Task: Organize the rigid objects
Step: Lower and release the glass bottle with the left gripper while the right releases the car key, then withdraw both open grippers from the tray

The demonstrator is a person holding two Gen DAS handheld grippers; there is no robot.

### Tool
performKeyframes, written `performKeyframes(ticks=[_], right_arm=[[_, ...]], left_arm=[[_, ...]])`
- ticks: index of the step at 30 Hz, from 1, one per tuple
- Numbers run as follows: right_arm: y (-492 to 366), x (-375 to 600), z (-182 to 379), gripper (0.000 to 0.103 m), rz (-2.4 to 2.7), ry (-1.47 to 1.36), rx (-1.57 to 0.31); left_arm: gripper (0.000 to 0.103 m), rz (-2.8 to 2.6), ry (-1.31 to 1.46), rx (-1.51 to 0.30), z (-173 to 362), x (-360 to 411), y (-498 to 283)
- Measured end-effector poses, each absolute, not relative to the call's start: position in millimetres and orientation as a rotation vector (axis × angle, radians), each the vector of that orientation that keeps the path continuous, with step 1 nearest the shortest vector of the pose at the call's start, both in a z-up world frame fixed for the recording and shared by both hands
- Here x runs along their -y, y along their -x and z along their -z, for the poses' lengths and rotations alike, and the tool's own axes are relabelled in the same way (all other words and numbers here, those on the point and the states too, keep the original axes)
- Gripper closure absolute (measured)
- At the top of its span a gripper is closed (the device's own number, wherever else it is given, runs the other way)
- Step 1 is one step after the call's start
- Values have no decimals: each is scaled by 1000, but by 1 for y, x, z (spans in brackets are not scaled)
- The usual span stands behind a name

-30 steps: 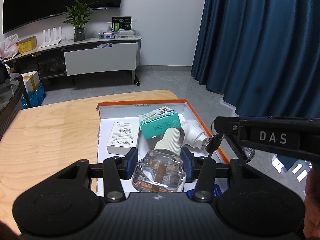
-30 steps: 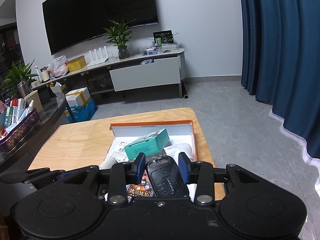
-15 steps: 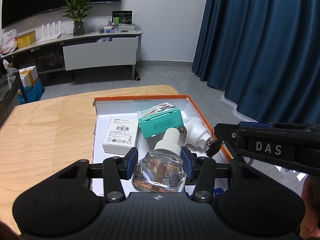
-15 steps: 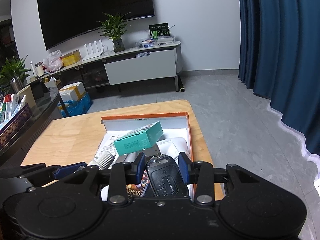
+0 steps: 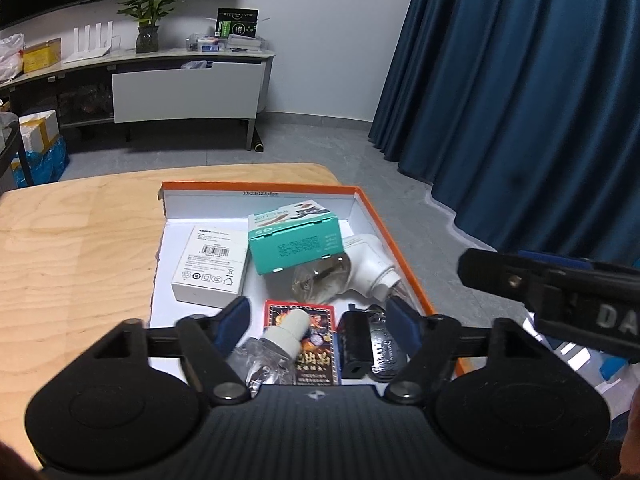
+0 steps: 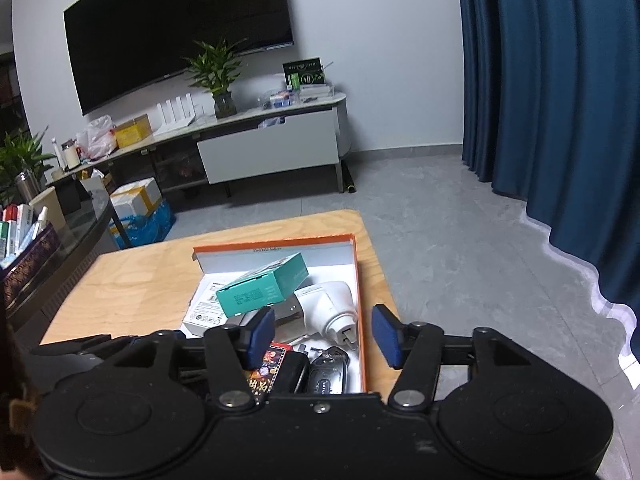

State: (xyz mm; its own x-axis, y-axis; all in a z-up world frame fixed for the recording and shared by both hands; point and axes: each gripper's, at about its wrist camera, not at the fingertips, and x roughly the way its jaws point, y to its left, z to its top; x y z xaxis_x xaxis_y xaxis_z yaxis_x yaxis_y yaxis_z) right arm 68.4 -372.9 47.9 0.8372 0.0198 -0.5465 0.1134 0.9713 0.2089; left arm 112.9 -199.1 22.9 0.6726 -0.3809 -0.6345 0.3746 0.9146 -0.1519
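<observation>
Left wrist view: the left claw [image 5: 318,322] is opening, and the clear bottle [image 5: 276,346] lies loose between its pads in the orange box [image 5: 404,256] on the bench [image 5: 76,240], partly on a card pack [image 5: 310,344]. The right claw [image 6: 324,334] is opening too, the key fob [image 6: 328,374] lying free below it in the box's near corner. Both look light and stiff. The bottle looks slippery and breakable, so I would take it by the white cap. The fob is best gripped across its flat sides.
</observation>
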Motion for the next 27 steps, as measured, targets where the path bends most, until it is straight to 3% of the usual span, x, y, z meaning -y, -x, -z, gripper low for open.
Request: performKeyframes(ticks=[7, 27], right_arm=[[-24, 372, -60, 24, 59, -217, -547], [71, 334, -37, 20, 54, -152, -669]], left_arm=[[0, 357, -87, -677, -46, 187, -74], [0, 169, -103, -684, -43, 158, 32]])
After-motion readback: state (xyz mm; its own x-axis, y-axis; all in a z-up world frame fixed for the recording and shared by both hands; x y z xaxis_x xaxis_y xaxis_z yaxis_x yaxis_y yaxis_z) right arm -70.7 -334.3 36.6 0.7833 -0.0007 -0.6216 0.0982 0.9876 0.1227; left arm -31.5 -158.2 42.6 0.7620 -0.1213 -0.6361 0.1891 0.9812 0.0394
